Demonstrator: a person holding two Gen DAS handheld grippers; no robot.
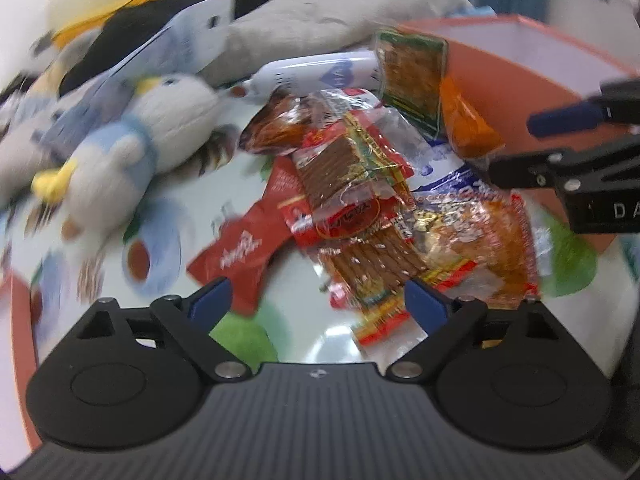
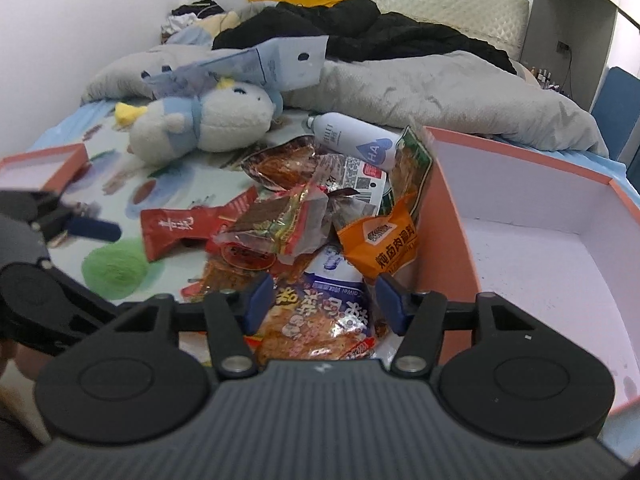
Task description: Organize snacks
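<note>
A heap of snack packets (image 1: 368, 200) lies on a printed bedsheet, next to a big orange box with a white inside (image 2: 540, 260). My left gripper (image 1: 318, 300) is open and empty, low over the near edge of the heap above a pretzel-stick packet (image 1: 376, 272). My right gripper (image 2: 320, 300) is open, its fingers either side of a blue and orange packet (image 2: 316, 320), not closed on it. An orange packet (image 2: 380, 248) and a green-edged packet (image 2: 412, 168) lean on the box wall. A red packet (image 2: 180, 228) lies to the left.
A white bottle (image 2: 356, 140) lies behind the heap. A plush toy (image 2: 204, 124), a grey blanket (image 2: 440, 92) and black clothes (image 2: 380, 36) lie further back. An orange box lid (image 2: 44, 168) sits at the left. The right gripper shows in the left wrist view (image 1: 560, 136).
</note>
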